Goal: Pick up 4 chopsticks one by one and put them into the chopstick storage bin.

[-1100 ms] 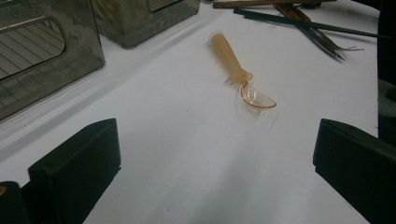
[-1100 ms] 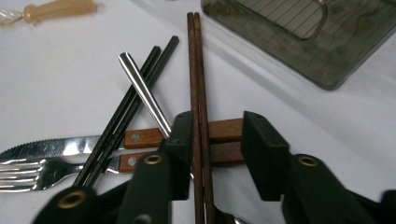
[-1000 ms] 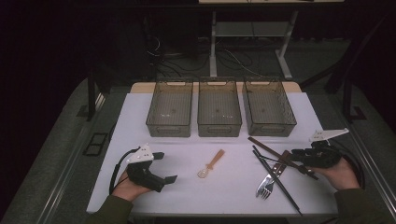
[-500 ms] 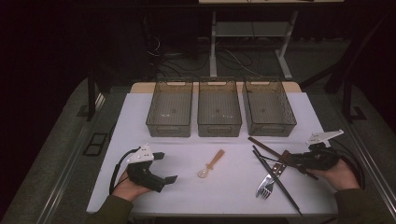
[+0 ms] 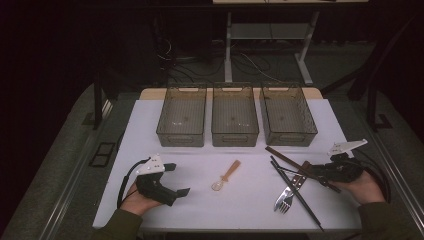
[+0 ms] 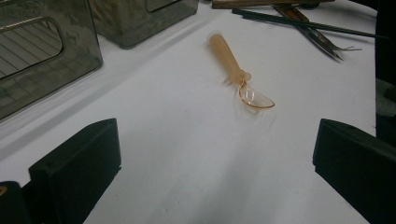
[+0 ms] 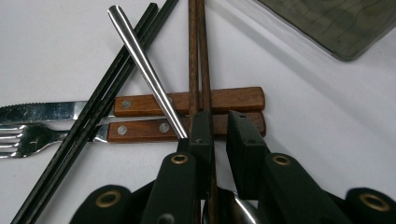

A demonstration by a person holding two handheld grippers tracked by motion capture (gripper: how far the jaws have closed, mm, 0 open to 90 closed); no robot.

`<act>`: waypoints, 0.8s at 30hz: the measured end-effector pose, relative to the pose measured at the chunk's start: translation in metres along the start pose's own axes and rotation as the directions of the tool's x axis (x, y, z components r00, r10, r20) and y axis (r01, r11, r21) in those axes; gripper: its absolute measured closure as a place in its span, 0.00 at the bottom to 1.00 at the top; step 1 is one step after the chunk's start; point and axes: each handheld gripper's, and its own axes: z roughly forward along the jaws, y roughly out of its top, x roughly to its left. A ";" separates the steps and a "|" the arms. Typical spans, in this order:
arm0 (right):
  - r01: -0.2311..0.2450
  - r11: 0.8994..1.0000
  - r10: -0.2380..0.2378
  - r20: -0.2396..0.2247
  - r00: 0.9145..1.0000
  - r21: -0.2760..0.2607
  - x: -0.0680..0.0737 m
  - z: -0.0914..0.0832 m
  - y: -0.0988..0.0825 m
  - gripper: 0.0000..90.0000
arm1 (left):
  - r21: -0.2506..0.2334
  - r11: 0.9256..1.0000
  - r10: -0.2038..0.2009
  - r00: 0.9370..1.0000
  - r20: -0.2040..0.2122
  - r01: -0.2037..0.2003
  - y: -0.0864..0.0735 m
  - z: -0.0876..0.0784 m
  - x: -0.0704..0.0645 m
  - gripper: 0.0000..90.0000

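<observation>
Three grey bins (image 5: 235, 117) stand behind an orange spoon (image 5: 226, 175) on the white table (image 5: 210, 210).

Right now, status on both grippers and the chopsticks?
Left gripper open, idle. Right gripper jaws just been closing, brown chopsticks between them, grip unconfirmed. Steel handle and black chopsticks crossing alongside.

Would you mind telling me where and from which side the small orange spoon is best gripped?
Grip the orange spoon by its thick straight handle, probably from above with the jaws across it. It lies flat and alone on the white table, and the shallow clear bowl looks slippery. The open left gripper is nearest.
</observation>
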 end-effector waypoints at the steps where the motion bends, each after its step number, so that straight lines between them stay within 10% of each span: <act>1: 0.004 1.000 -0.004 0.002 1.000 0.004 0.000 0.000 0.000 0.89 | 0.000 1.000 0.001 1.000 0.001 -0.001 0.000 0.000 0.000 0.00; 24: 0.009 1.000 -0.009 -0.002 1.000 -0.002 -0.001 -0.002 -0.002 0.86 | 0.006 1.000 0.002 1.000 0.003 -0.002 0.000 0.000 0.000 0.00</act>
